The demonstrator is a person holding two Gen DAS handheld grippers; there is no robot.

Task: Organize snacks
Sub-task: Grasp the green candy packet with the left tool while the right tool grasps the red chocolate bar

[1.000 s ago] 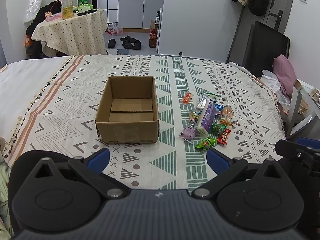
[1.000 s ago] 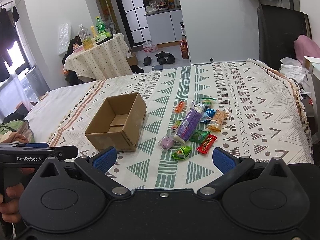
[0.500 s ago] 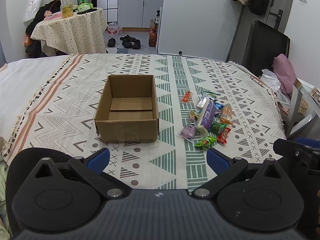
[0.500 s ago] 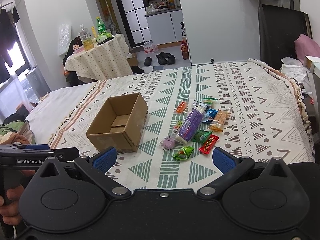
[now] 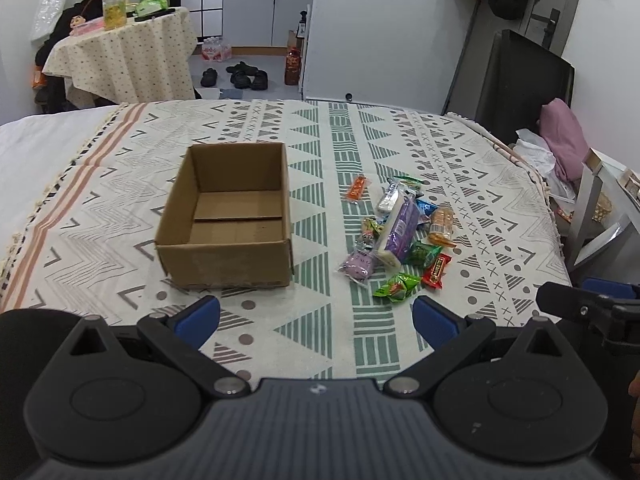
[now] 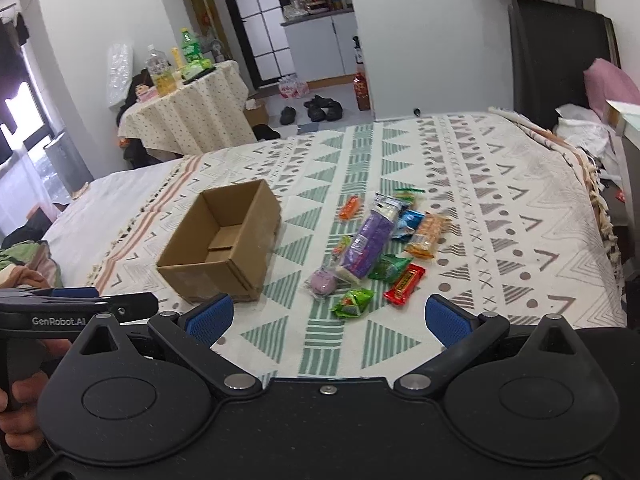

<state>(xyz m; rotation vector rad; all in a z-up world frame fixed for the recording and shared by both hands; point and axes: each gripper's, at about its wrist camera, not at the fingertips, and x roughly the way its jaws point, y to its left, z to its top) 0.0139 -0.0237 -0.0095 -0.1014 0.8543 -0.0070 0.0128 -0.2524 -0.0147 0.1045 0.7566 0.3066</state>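
Note:
An open, empty cardboard box (image 5: 230,216) (image 6: 224,246) stands on the patterned bedspread (image 5: 320,152). To its right lies a pile of wrapped snacks: a long purple pack (image 5: 396,234) (image 6: 366,246), a green packet (image 5: 396,287) (image 6: 352,302), a red bar (image 5: 436,271) (image 6: 405,289), an orange packet (image 5: 356,188) and a lilac pouch (image 5: 359,266). My left gripper (image 5: 316,318) is open and empty, above the bed's near edge, short of the box. My right gripper (image 6: 326,320) is open and empty, just short of the green packet.
A small table with a dotted cloth (image 5: 120,52) carries bottles at the back left. Shoes (image 5: 240,76) lie on the floor beyond the bed. A black panel (image 5: 524,76) and a pink pillow (image 5: 564,140) are at the right. White sheet (image 5: 36,148) covers the bed's left part.
Both grippers have moved slightly forward toward the bed, the right one most; box and snacks look a little nearer. Nothing was grasped or moved.

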